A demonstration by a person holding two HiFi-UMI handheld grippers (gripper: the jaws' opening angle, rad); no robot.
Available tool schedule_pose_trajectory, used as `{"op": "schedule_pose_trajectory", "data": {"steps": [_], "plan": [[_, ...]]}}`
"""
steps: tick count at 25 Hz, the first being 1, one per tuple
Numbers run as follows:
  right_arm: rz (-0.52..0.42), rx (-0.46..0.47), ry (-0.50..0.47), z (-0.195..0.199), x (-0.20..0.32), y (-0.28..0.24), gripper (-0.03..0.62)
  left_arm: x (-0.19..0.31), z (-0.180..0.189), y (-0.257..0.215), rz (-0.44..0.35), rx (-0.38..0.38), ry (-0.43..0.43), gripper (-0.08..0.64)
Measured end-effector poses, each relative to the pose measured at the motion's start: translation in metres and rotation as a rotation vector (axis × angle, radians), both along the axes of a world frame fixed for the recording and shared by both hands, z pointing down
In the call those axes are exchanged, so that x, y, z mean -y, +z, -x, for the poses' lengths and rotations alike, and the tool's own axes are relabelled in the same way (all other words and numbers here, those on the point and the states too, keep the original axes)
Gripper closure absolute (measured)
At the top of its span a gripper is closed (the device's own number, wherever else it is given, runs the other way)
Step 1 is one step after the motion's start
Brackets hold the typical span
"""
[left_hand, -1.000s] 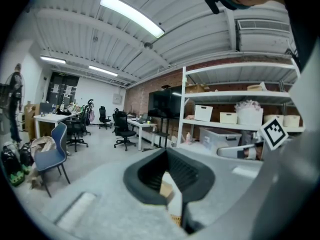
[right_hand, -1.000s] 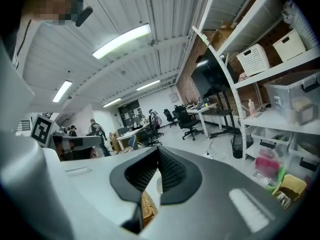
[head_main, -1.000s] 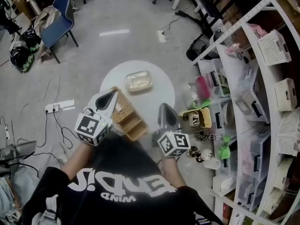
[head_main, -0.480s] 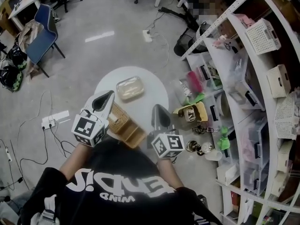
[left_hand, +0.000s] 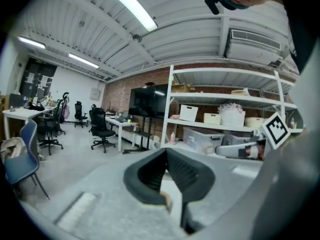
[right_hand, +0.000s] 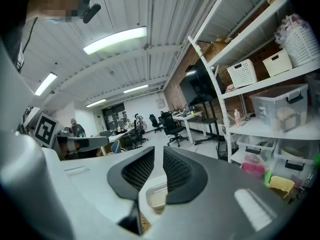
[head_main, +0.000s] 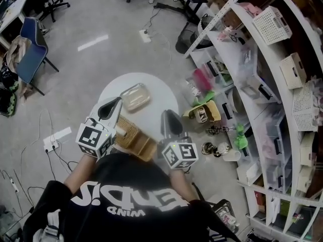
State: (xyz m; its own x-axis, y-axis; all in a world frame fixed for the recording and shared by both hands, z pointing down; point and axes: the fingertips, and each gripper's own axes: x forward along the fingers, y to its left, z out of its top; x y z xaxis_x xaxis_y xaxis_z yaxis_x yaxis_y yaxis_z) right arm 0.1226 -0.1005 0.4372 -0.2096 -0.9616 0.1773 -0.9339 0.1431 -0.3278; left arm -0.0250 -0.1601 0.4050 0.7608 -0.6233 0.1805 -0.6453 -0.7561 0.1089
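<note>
Along the right of the head view, white shelving (head_main: 218, 18) crowded with bins and boxes curves past, and beside it stands a small round white tabletop (head_main: 164, 97). On its near edge sits a woven basket (head_main: 135, 139) with compartments. Farther back, apart from it, lies a clear lidded container (head_main: 135, 97) with something pale inside.

The left gripper (head_main: 117, 103) hangs over the tabletop's left edge, above the basket's far-left corner. Its own view shows the jaws tip to tip with nothing between them and a sliver of basket below. The right gripper (head_main: 167, 116) hovers over the near-right rim, just beside the basket's right end. Its jaws stand a narrow slit apart, empty, and through the slit its view looks down on the container (right_hand: 157, 198).

As I judge it, this is an approach with no grasp made, since neither gripper touches anything. Taking hold of basket or container would call for spreading the jaws wider and coming down level with that thing's rim.
</note>
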Motion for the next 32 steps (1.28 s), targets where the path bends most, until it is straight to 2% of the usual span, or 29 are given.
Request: {"op": "schedule_pose_trajectory", "data": {"steps": [2,7,10,17,32], "plan": [[0.006,0.0,-0.002,0.0,0.002,0.003,0.525,0.003,-0.001,0.003,0.006,-0.002,0.005,0.558],[0.044,0.026,-0.043,0.005,0.012,0.015,0.407,0.007,0.0,0.011,0.023,0.004,0.007,0.558],[0.067,0.044,-0.057,0.005,0.021,0.025,0.379,0.009,0.0,0.014,0.028,0.009,0.006,0.558],[0.143,0.041,-0.097,0.006,0.051,0.065,0.382,0.018,-0.002,0.02,0.033,0.024,-0.004,0.558],[0.358,0.085,-0.107,-0.001,0.105,0.177,0.387,0.041,-0.005,0.045,0.075,0.032,-0.034,0.558]]}}
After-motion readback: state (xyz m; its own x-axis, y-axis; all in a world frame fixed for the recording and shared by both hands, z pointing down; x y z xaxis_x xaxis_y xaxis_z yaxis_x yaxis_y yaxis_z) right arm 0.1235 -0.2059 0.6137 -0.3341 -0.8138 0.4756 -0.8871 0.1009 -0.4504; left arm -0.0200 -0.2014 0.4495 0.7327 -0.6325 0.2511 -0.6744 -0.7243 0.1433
